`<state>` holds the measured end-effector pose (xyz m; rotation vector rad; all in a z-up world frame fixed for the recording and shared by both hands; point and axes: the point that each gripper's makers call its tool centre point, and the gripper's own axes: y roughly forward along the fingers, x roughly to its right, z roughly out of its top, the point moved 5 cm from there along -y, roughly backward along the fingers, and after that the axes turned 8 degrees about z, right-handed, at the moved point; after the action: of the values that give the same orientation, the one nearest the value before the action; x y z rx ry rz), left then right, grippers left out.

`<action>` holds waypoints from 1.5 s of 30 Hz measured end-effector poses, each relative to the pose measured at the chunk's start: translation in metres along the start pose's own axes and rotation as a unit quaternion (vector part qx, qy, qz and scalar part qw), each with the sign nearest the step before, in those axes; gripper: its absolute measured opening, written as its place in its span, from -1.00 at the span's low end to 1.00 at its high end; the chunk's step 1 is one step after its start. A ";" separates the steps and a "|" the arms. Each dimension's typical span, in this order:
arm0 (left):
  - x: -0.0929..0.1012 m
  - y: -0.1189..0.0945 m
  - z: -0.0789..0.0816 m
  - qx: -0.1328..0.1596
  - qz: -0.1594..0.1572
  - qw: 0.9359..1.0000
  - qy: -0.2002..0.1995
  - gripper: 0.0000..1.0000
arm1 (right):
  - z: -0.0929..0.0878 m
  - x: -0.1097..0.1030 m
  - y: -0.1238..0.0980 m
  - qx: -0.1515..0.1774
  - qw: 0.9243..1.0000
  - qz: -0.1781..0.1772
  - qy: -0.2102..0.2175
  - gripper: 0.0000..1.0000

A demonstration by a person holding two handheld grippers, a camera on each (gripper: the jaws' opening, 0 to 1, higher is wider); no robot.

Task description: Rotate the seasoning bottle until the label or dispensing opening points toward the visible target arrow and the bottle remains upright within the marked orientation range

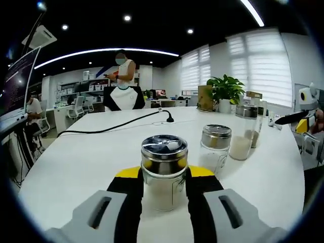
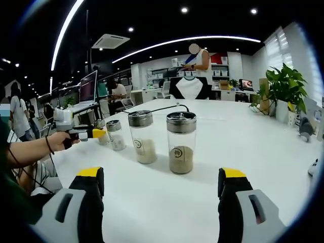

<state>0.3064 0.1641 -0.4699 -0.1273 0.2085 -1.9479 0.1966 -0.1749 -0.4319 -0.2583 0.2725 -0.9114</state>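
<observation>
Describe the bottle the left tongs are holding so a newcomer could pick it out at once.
On the white table, glass bottles with metal caps run in a row toward the potted plant. The bottle sits at the near end, clamped between the black jaws of the left tongs. Unlike its neighbours, it is short and gripped; the far two stand taller.

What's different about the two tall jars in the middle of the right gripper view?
The left jar holds whitish powder; the right jar holds brownish powder. The right jar stands nearer the camera than the left jar. Both are clear and upright, with shiny metal lids.
</observation>
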 end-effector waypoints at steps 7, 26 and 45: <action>-0.003 0.002 0.001 -0.004 -0.039 0.999 0.012 -0.32 | 0.000 0.000 -0.001 0.000 1.000 -0.002 0.000 0.91; -0.005 0.007 0.002 0.003 -0.150 0.988 0.037 -0.32 | -0.003 0.003 -0.001 -0.003 1.000 -0.003 0.001 0.90; -0.005 0.009 0.002 -0.001 -0.195 0.979 0.052 -0.32 | -0.001 0.003 -0.002 -0.005 1.000 -0.006 -0.004 0.90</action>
<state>0.3166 0.1657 -0.4700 -0.0703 0.2713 -2.3481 0.1964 -0.1782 -0.4321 -0.2730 0.2689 -0.9204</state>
